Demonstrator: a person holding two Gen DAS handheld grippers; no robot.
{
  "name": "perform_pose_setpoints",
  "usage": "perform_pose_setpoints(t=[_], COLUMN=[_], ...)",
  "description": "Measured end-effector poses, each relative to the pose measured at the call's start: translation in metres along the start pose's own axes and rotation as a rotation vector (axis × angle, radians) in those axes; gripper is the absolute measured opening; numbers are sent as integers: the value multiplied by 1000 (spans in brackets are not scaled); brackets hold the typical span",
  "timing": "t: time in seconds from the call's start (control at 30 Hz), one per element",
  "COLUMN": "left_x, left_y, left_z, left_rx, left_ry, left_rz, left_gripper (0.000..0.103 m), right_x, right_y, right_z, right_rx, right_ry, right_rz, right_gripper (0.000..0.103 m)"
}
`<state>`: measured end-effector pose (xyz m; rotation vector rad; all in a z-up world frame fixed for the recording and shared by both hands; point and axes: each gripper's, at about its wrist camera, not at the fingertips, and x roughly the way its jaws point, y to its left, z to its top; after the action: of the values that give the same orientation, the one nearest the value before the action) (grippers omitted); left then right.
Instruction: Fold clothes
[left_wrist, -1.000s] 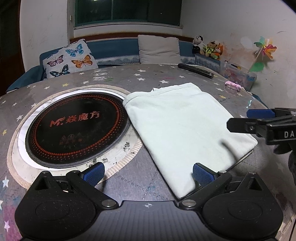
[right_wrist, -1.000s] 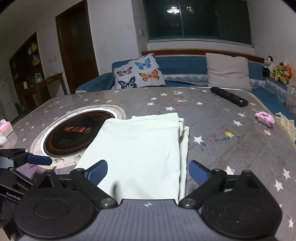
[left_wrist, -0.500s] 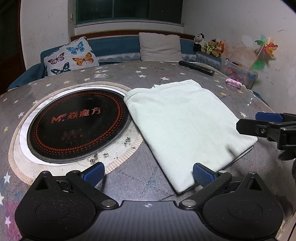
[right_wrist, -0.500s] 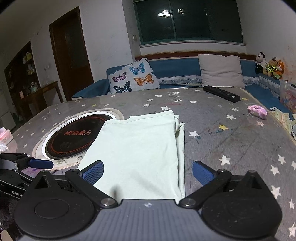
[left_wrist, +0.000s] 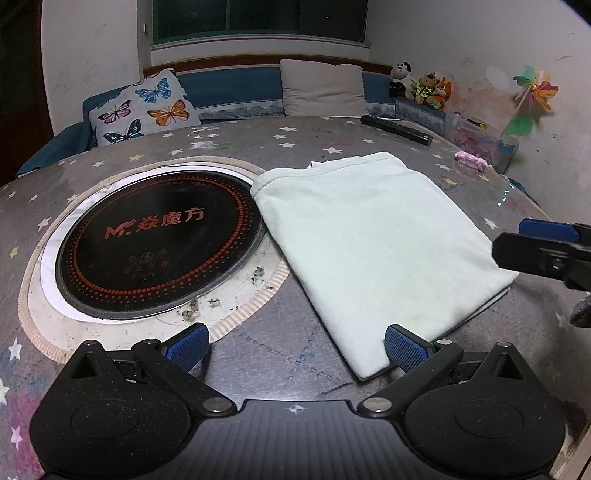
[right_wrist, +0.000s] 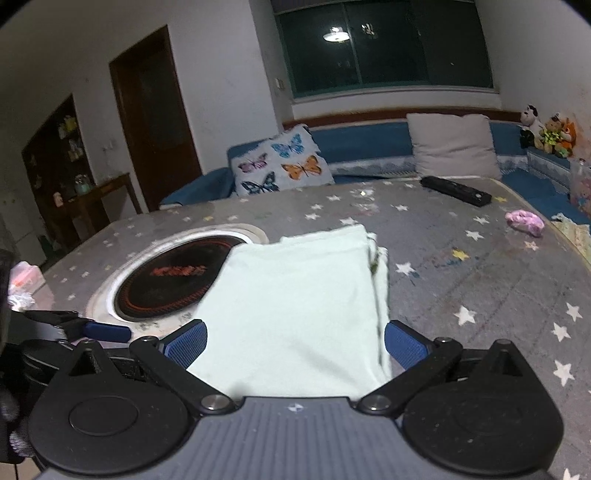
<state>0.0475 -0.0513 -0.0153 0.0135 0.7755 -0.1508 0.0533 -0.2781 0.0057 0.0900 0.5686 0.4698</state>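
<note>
Two hand-held grippers sit nearest the cameras, both with blue pads spread wide and gripping nothing. The left gripper (left_wrist: 295, 345) hovers over the worktop (left_wrist: 280, 354), its right pad at the near corner of the cloth (left_wrist: 373, 236). The right gripper (right_wrist: 295, 345) has the cloth's near edge lying between its pads, untouched as far as can be seen; in the left view it pokes in from the right beside the cloth's far-right corner.

Beyond them the pale green cloth lies folded flat into a rectangle on the star-patterned worktop, its left edge just overlapping the rim of the round black hob (left_wrist: 159, 240) set into the surface. A second layer peeks out along its right side in the right view.

Further back lie a pink scrunchie (right_wrist: 524, 222) and a black remote (right_wrist: 456, 190). Farthest, a blue sofa carries a butterfly cushion (left_wrist: 142, 107), a grey cushion (left_wrist: 323, 88) and plush toys (left_wrist: 421, 86).
</note>
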Motion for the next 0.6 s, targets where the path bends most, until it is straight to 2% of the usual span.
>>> perform_pose_setpoints(t=[0.3,0.5,0.6], left_x=[2,4,4], left_y=[2,4,4], left_z=[-1,-2,-2], left_rx=[-5,-9,-10], left_ry=[8,13,12], left_rz=[4,5,4], left_gripper=[103,103,103], right_x=[8,20,19], right_y=[3,-8,-9], right_z=[-9,-19,-22], right_rx=[3,47,43], right_ry=[31,90,92], right_rz=[45,32,33], right_gripper=[103,103,103])
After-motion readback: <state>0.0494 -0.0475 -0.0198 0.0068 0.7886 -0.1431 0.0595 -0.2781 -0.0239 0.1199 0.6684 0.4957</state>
